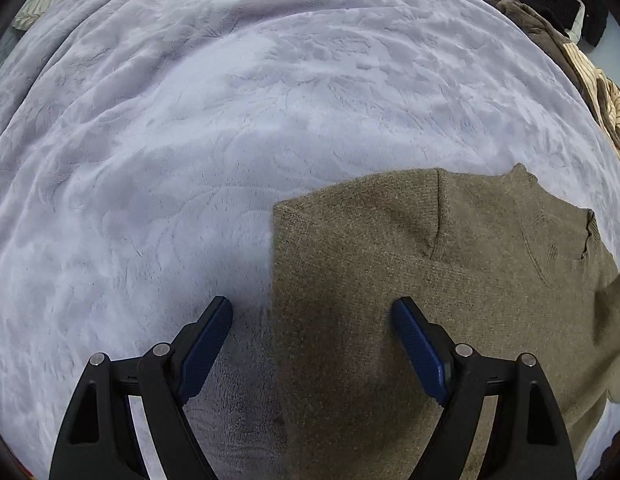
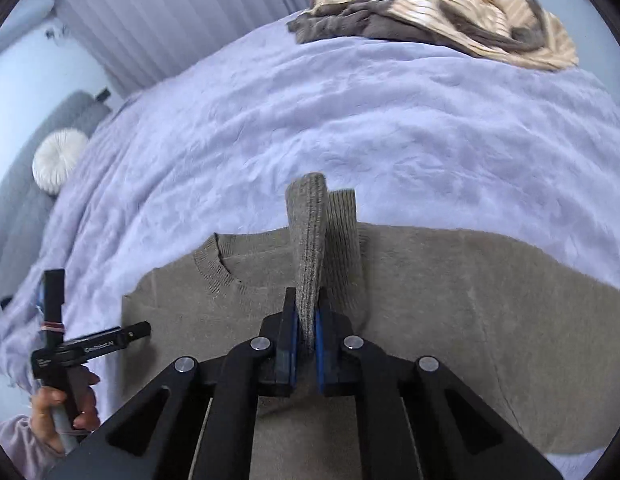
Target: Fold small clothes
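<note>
I find my right gripper [image 2: 306,322] clamped on a ribbed cuff [image 2: 310,240] of the sweater [image 2: 450,300], the sleeve end standing up between the blue pads. My left gripper [image 1: 312,312] has its fingers [image 1: 208,344] wide apart with nothing between them, poised over the sweater's straight left edge, one finger above the knit and the other above the blanket [image 1: 190,120]. The sweater lies flat on the blanket, collar [image 2: 214,264] toward the person's hand [image 2: 66,404], with a clothes pile [image 2: 430,24] well apart at the far edge.
</note>
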Available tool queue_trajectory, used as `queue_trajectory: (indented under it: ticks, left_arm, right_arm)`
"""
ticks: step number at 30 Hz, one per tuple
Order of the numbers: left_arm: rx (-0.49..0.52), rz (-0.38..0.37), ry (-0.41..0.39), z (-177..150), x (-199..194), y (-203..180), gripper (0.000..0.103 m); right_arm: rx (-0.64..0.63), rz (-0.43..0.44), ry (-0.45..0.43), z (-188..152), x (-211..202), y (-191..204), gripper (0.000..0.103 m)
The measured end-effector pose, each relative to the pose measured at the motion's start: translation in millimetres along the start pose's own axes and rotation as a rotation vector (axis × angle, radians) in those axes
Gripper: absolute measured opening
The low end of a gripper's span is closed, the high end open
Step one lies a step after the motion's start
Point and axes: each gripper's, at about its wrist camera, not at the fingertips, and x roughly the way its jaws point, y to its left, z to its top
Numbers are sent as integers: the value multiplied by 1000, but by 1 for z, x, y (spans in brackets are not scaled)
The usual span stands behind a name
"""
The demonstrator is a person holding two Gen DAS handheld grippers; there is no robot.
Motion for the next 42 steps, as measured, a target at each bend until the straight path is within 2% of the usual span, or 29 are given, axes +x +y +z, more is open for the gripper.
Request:
queue_trajectory:
  ticks: [1, 2, 3, 4, 6, 8, 9, 10, 11, 12, 14, 17, 19, 24, 26, 30, 33, 35, 38, 42]
  left_arm:
    - [-1, -5, 0, 1, 0, -1, 84]
    - [-5, -16, -5, 2, 0, -2, 78]
    - [-2, -44, -13, 3, -2, -5, 54]
    - [8, -62, -9, 3, -3, -8, 43]
    - [50, -38, -27, 2, -7, -21, 17]
    - [60, -25, -57, 0, -13, -26, 17]
    - [35, -39, -76, -2, -18, -22, 17]
    - [11, -51, -90, -3, -20, -17, 17]
    - [-17, -62, -99, -2, -21, -11, 17]
    - [-34, -54, -103, 1, -21, -6, 10]
    - [-64, -52, -89, 4, -13, 4, 10]
    - [-82, -57, -86, 1, -10, 12, 10]
    - [-67, -36, -94, -4, -18, 11, 11]
    - [1, 46, -123, -10, -36, 5, 11]
    - [29, 90, -132, -19, -46, 2, 11]
    - [56, 98, -124, -39, -59, -7, 11]
    - [83, 95, -100, -57, -60, -20, 11]
    - [77, 84, -82, -66, -58, -26, 11]
    - [65, 75, -49, -82, -50, -34, 11]
    - [77, 71, -26, -99, -47, -45, 11]
  right_arm:
    - [101, 8, 30, -10, -1, -24, 21]
    - [164, 3, 57, -16, -1, -39, 31]
    - [229, 17, 79, -24, 0, -55, 51]
    - [270, 46, 81, -29, 0, -65, 58]
    - [352, 113, 77, -32, 2, -78, 58]
    - [404, 114, 98, -27, 12, -82, 49]
    - [398, 109, 112, -21, 17, -79, 15]
    - [364, 108, 109, -16, 17, -71, 7]
    - [309, 132, 84, -8, 12, -60, 7]
    - [238, 162, 50, 1, 5, -46, 7]
    - [152, 174, 17, 10, -3, -32, 7]
    - [207, 99, 82, 7, 16, -49, 7]
    - [267, 14, 172, -6, 33, -69, 7]
    - [314, -27, 128, -27, 7, -74, 16]
    - [281, -29, 144, -29, 3, -64, 18]
    - [155, -6, 146, -28, -5, -35, 19]
    - [66, -3, 145, -24, 4, -12, 37]
    - [44, 1, 156, -25, 11, -8, 38]
    - [28, -52, 216, -35, 31, -14, 37]
    - [38, -20, 219, -41, 16, -18, 38]
